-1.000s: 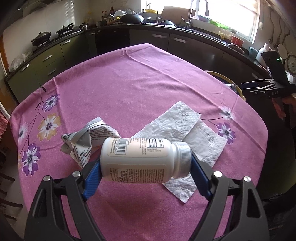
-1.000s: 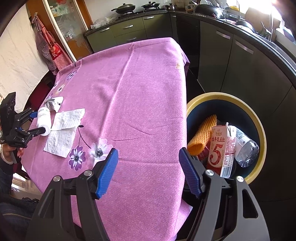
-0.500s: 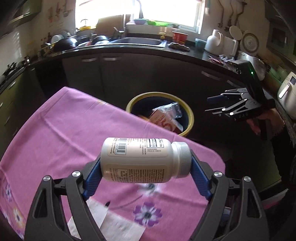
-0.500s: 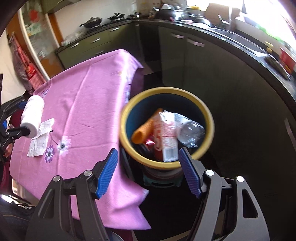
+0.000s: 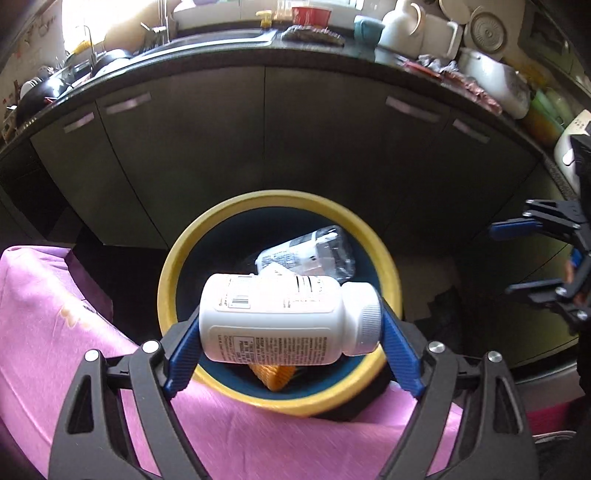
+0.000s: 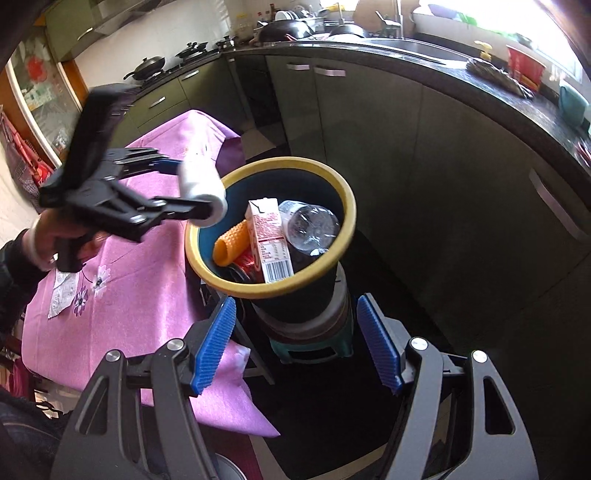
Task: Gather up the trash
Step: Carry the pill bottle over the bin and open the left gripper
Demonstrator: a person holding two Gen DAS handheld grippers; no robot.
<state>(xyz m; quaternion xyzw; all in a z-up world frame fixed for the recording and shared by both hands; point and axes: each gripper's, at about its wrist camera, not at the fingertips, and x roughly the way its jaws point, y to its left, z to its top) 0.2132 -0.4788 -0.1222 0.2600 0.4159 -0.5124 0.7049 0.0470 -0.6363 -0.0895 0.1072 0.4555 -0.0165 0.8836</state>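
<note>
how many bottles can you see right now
2: a white plastic pill bottle clamped sideways in the left gripper over the yellow-rimmed bin, and a clear plastic bottle inside it. More may be buried.

Kitchen: dark cabinets (image 5: 325, 129) under a cluttered black counter (image 6: 509, 107); bright window (image 6: 517, 18) behind sink (image 6: 417, 46); stove with pans (image 6: 162, 66); table in pink floral cloth (image 6: 147, 266)

2 grippers: the left gripper (image 5: 290, 334) and the right gripper (image 6: 297, 345). 1 white pill bottle (image 5: 288, 317). 1 yellow-rimmed bin (image 6: 343, 195), and inside it 1 milk carton (image 6: 269, 240) at centre, 1 clear plastic bottle (image 6: 310, 223) at 3 o'clock, 1 orange ribbed roll (image 6: 231, 242) at 9 o'clock. 1 purple-clothed bench (image 6: 147, 288) with 1 paper napkin (image 6: 61, 295). 2 pans (image 6: 147, 66) on the stove.
</note>
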